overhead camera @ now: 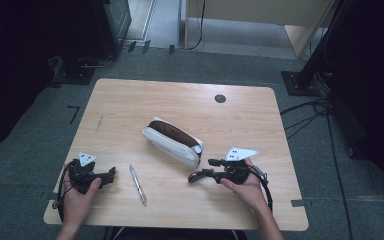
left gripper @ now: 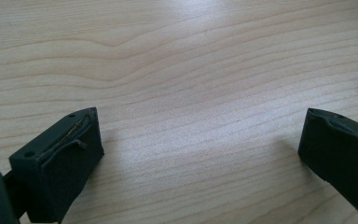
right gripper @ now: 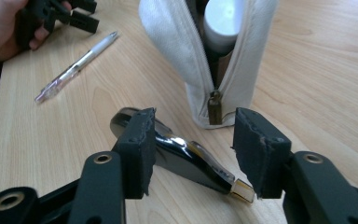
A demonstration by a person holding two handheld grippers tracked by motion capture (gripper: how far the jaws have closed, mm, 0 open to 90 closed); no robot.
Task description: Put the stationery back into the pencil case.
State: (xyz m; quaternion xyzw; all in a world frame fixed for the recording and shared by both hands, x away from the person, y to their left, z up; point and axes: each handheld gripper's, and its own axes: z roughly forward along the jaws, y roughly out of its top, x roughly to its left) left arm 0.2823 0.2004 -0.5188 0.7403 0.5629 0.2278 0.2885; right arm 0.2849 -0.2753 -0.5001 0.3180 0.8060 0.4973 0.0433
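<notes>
A white pencil case [overhead camera: 172, 141] with a brown lining lies unzipped at the table's middle. In the right gripper view the case [right gripper: 177, 56] stands just ahead, with a white cylinder [right gripper: 221, 21] poking out of its mouth and a brass zip pull [right gripper: 214, 106] hanging low. A glossy black stick with a gold end [right gripper: 186, 156] lies on the wood between the jaws of my right gripper [right gripper: 193, 122], which stands open; the pads do not press on it. From above, that gripper [overhead camera: 202, 169] sits right of the case. My left gripper [overhead camera: 111, 176] rests open at the near left, over bare wood [left gripper: 200, 126].
A clear pen [overhead camera: 138, 185] lies between the two grippers; the right gripper view has the pen [right gripper: 77, 67] at far left, below the other hand's gripper [right gripper: 81, 16]. The wooden table [overhead camera: 180, 100] has a dark round cap [overhead camera: 220, 98] at the back. Dark stands and cables ring the floor.
</notes>
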